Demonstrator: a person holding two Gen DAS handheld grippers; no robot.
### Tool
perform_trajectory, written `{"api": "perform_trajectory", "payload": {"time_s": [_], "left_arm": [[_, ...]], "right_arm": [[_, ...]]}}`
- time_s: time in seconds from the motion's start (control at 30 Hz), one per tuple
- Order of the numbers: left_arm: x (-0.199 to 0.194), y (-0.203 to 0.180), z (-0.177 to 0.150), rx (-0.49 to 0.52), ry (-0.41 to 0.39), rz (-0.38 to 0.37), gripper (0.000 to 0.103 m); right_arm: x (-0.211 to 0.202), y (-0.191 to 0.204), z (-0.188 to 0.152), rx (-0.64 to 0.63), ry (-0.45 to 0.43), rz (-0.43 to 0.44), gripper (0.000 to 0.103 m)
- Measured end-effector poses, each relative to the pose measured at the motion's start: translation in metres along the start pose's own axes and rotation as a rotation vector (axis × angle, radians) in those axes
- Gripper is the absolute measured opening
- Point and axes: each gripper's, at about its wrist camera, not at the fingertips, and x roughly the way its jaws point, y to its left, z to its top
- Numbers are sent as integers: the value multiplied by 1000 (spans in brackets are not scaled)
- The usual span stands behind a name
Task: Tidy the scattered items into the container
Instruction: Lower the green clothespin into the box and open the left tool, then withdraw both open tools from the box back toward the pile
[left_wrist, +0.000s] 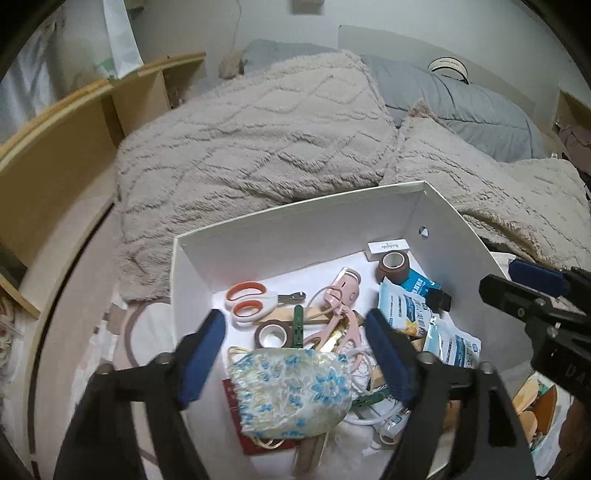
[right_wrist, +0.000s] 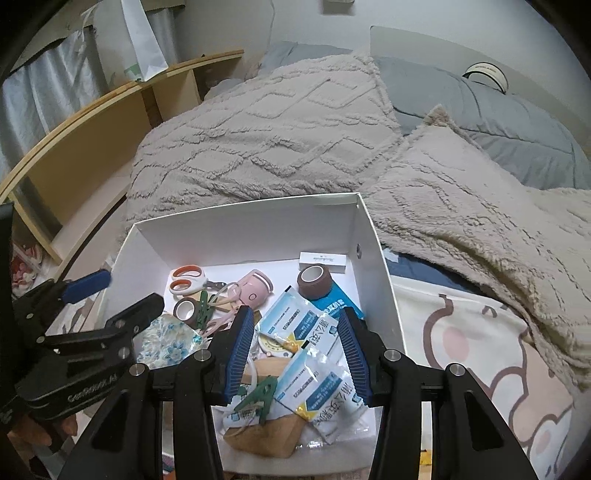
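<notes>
My left claw (left_wrist: 295, 354), jaws wide and gripping nothing, hangs over the floral pouch (left_wrist: 291, 391) lying low-centre in the white box (left_wrist: 295, 225); my right claw (right_wrist: 297, 354), part-open, hangs empty above the sachets (right_wrist: 317, 387).

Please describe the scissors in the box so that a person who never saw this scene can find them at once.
Look in the open white box on the bed, in front of the fluffy beige pillows. The scissors lie in its far left corner, beside a pink rounded gadget. They alone have white handles with orange-lined finger holes.
</notes>
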Motion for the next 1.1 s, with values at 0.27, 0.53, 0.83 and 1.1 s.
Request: {"api": "perform_trajectory", "payload": {"time_s": [0.27,0.53,0.83,1.1], "left_arm": [[-26,5,-7,-12,-9,3,99],[-55,7,-19,3,-33,-8,100],[-84,1,-33,20,-57,-35,103],[-108,-5,-38,34,-78,-55,103]], "right_arm": [[-23,-1,-8,28,-8,-17,63],[-48,2,-17,43,-43,-51,103],[-69,4,-30,51,-41,-66,103],[-93,2,-39,49,-57,-82,103]]}}
